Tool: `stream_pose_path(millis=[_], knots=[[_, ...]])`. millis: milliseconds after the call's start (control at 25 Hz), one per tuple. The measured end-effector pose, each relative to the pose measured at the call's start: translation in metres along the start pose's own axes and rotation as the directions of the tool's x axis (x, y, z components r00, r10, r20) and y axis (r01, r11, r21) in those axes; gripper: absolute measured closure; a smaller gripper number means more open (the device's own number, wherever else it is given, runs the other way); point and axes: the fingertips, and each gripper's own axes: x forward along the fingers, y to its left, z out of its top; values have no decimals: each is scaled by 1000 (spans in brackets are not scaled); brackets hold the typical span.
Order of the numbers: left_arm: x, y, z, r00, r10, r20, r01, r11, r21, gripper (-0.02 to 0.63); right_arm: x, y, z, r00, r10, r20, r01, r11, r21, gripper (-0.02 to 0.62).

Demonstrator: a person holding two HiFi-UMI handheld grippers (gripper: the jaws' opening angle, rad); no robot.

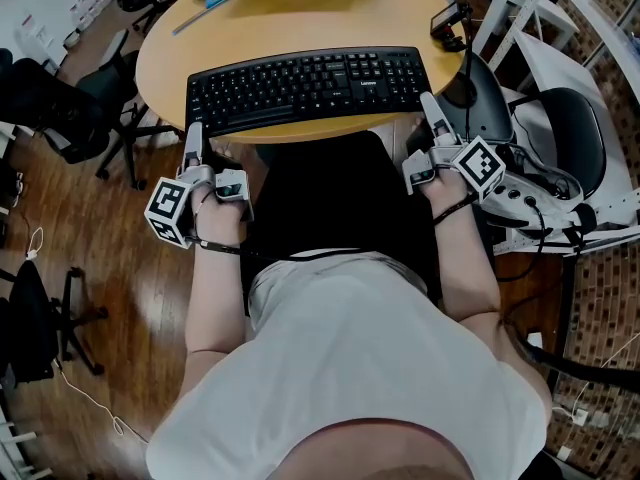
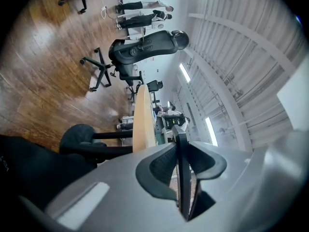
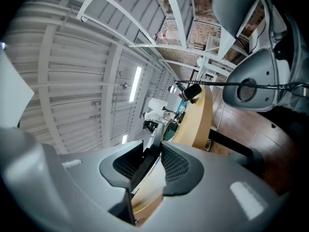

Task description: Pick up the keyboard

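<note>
Keyboard is a full-size black one, lying across the near side of the round wooden table with its front edge overhanging toward the person. Can't tell if it's clear of the tabletop. Left gripper is clamped on the keyboard's left end. In the left gripper view the thin black slab sits edge-on between the ribbed pads, which press on it. Right gripper is clamped the same way on the right end, slab pinched between pads, table edge behind. Handling guess: light, stiff plastic board that's long and thin, so one-sided holds would let it swing. Taking both short ends like this looks right. Smooth casing could slip, so keep it level. Keys are loose-ish, so don't pinch on them.
</note>
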Motion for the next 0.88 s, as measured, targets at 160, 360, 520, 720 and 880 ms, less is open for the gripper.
stream_pose_path(millis=[160,360,520,720,880], knots=[[0,-13,3,1000,-27,5,27,1000,-1,525,2,11,7,1000,18,13,-18,1000,-20,476],[-1,-27,4,999,-53,9,53,999,-4,525,6,25,15,999,47,24,-46,998,-44,476],[-1,-37,2,997,-81,14,81,997,10,523,4,38,25,996,86,37,-84,994,-63,476],[-3,-43,2,995,-104,13,103,995,11,522,3,51,31,991,128,47,-124,989,-83,476],[-4,-49,3,992,-123,18,123,992,25,520,2,55,32,988,145,49,-140,986,-91,476]])
